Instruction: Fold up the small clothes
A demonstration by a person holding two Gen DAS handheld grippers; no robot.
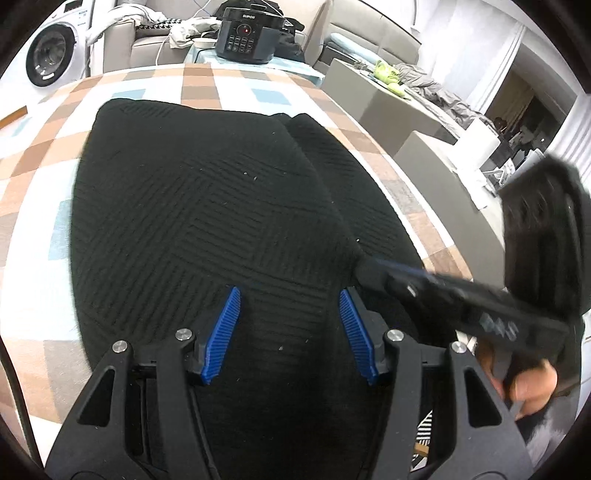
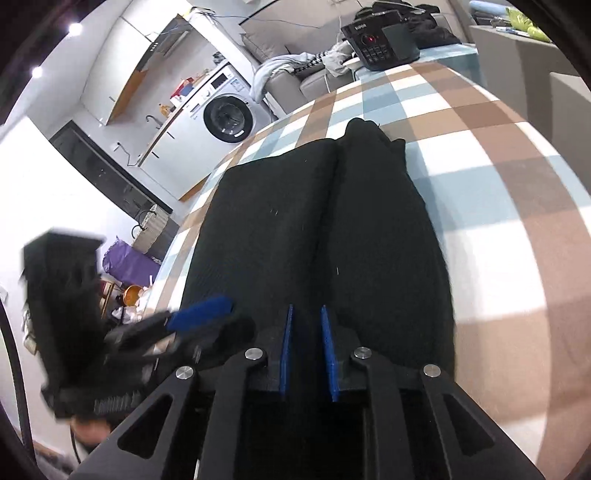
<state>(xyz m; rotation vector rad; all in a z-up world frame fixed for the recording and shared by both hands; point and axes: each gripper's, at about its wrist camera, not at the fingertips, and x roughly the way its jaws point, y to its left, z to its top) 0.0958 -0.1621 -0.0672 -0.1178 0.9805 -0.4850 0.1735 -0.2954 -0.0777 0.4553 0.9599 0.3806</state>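
A black ribbed garment [image 1: 207, 206] lies folded lengthwise on the checked tablecloth [image 1: 229, 88], with one long flap laid over its right side. My left gripper [image 1: 289, 291] hovers over the garment's near end, open, with only cloth below its blue pads. My right gripper [image 1: 364, 267] comes in from the right, blurred, its tip at the garment's right edge. In the right wrist view the right gripper [image 2: 307, 307] stands over the near end of the garment [image 2: 295, 221] with a narrow gap between its pads and nothing pinched. The left gripper [image 2: 221, 317] is a blur at the left.
A dark rice cooker [image 1: 245, 35] stands at the table's far end, before a sofa strewn with clothes. A washing machine [image 2: 227, 118] stands off to the far left. A hand [image 1: 532, 387] holds the right gripper's handle. Bare tablecloth [image 2: 480, 155] lies right of the garment.
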